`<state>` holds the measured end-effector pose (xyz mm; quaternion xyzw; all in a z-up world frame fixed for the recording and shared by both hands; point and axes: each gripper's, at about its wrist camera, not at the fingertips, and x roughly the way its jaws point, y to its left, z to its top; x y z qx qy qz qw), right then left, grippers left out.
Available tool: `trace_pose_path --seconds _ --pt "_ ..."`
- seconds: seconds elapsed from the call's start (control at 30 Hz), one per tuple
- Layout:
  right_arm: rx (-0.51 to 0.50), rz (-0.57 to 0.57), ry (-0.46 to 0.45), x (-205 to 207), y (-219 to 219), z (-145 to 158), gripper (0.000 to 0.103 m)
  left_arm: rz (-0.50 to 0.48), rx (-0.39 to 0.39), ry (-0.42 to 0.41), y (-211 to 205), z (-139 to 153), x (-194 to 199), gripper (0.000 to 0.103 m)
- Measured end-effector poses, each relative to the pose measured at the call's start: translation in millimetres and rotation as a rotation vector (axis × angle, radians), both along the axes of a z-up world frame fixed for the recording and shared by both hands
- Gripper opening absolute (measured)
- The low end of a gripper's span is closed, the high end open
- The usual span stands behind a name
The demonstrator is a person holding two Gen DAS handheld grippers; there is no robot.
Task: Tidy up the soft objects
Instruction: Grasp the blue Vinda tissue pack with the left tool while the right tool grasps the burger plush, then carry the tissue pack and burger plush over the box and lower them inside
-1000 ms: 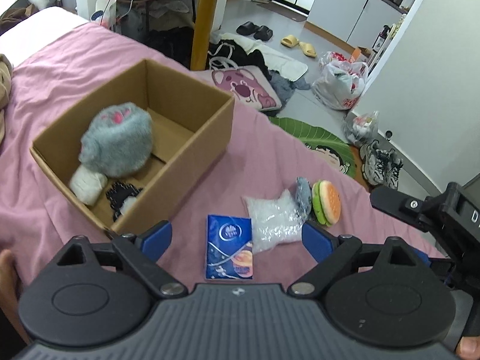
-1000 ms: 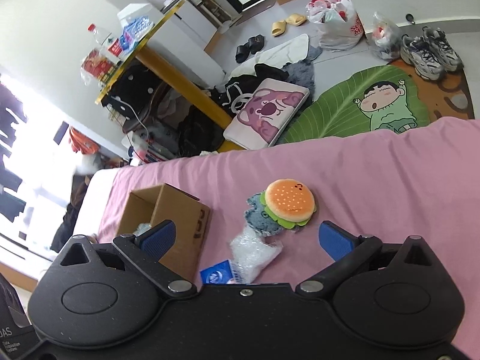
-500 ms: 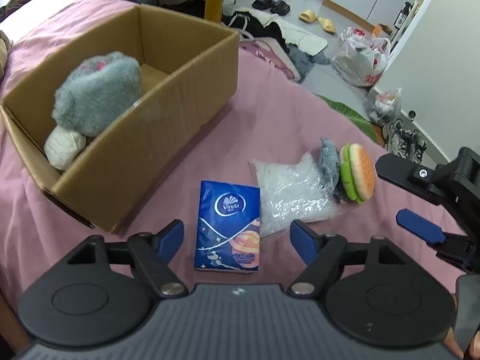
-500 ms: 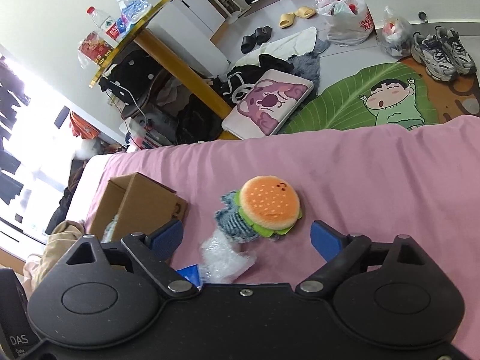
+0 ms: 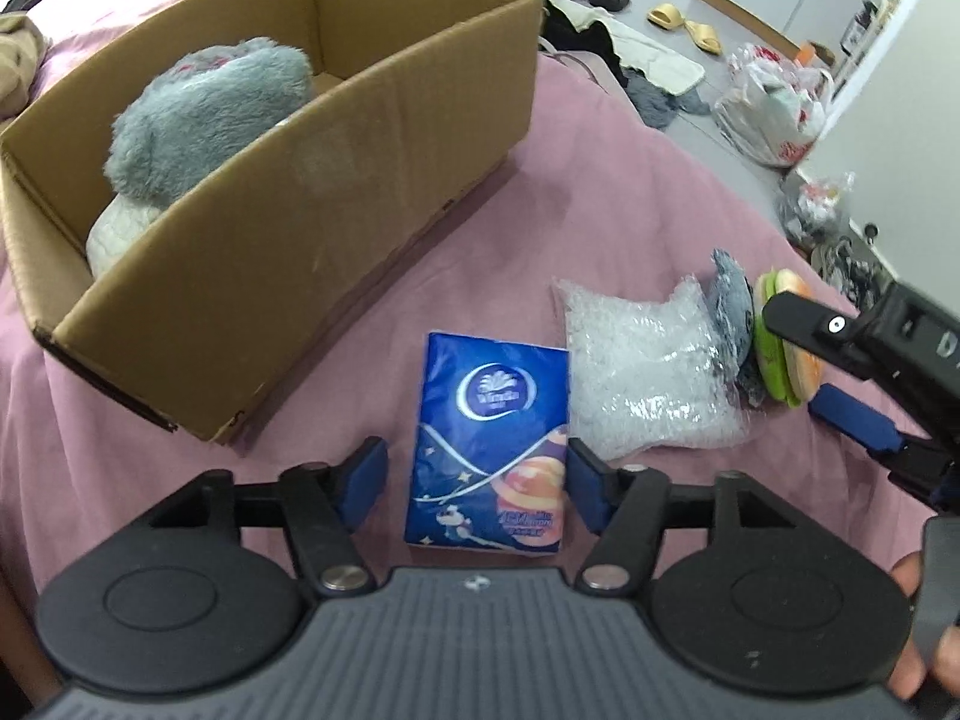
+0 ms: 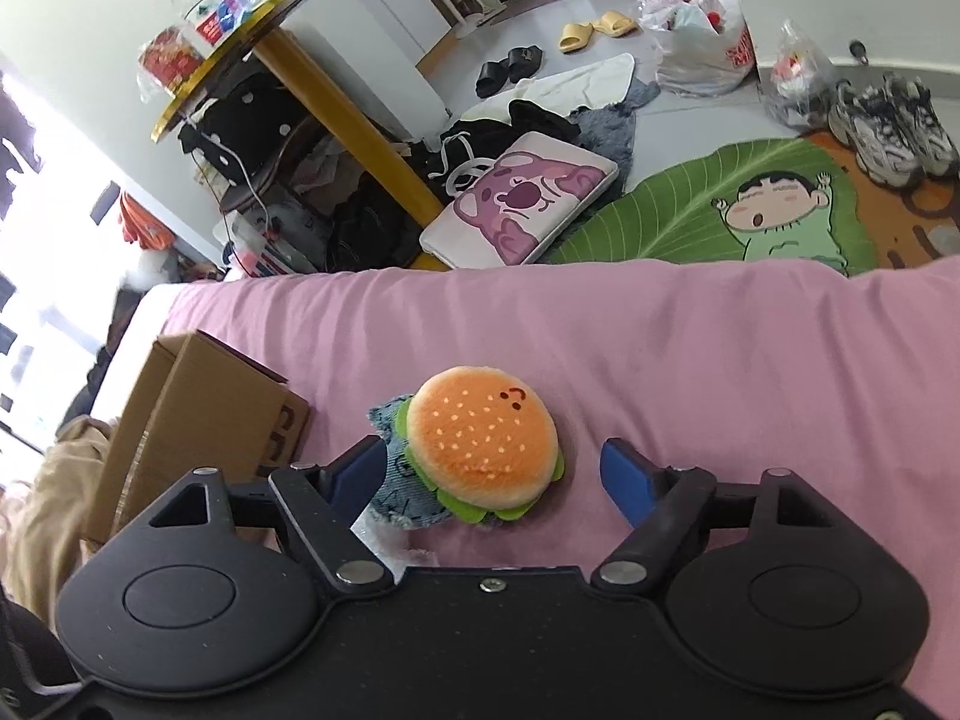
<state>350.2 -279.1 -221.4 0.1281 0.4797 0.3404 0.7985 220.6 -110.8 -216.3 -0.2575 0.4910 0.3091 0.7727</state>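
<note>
A blue tissue pack [image 5: 492, 420] lies on the pink bedsheet [image 5: 600, 180] between the fingers of my left gripper [image 5: 478, 477], which is open; the right pad is at the pack's edge and the left pad stands apart. To its right lie a clear bubble-wrap bag [image 5: 642, 372], a denim piece [image 5: 735, 306] and a burger plush [image 5: 774, 354]. My right gripper [image 6: 492, 471] is open, straddling the burger plush [image 6: 480, 438], with the denim piece [image 6: 396, 474] by its left finger. The cardboard box [image 5: 300, 210] holds a grey plush [image 5: 204, 114] and a white plush [image 5: 120, 228].
The box [image 6: 198, 420] stands left of the burger in the right wrist view. The bed's edge [image 6: 600, 267] drops to a floor with a green rug [image 6: 690, 210], a pink cushion [image 6: 522, 198], shoes and bags. My right gripper [image 5: 840, 372] shows at the right of the left wrist view.
Both grippers came lower and closer to the bed. The left fingers now flank the tissue pack and the right fingers flank the burger plush. Both finger gaps have narrowed.
</note>
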Motion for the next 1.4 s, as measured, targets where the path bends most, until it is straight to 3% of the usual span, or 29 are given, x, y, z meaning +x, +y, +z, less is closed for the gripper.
trace_pose_path --seconds 0.07,0.17,0.3,1.0,1.4 --pt "-0.012 0.007 -0.020 0.3 4.5 -0.2 0.074 0.018 -0.008 -0.006 3.0 0.7 -3.8 0.051" --pt "-0.027 0.018 -0.031 0.8 8.9 -0.3 0.053 0.026 -0.021 -0.016 5.0 2.3 -7.3 0.050" --pt "-0.035 0.015 -0.038 -2.0 7.5 3.2 0.048 0.033 -0.037 -0.032 8.0 5.2 -11.3 0.050" --pt "-0.035 -0.015 -0.152 -48.6 2.5 65.0 0.048 -0.046 -0.021 -0.208 8.7 77.6 -33.2 0.050" --pt "-0.044 -0.024 -0.237 -76.6 10.9 107.5 0.048 -0.113 -0.002 -0.274 31.7 110.6 -45.8 0.050"
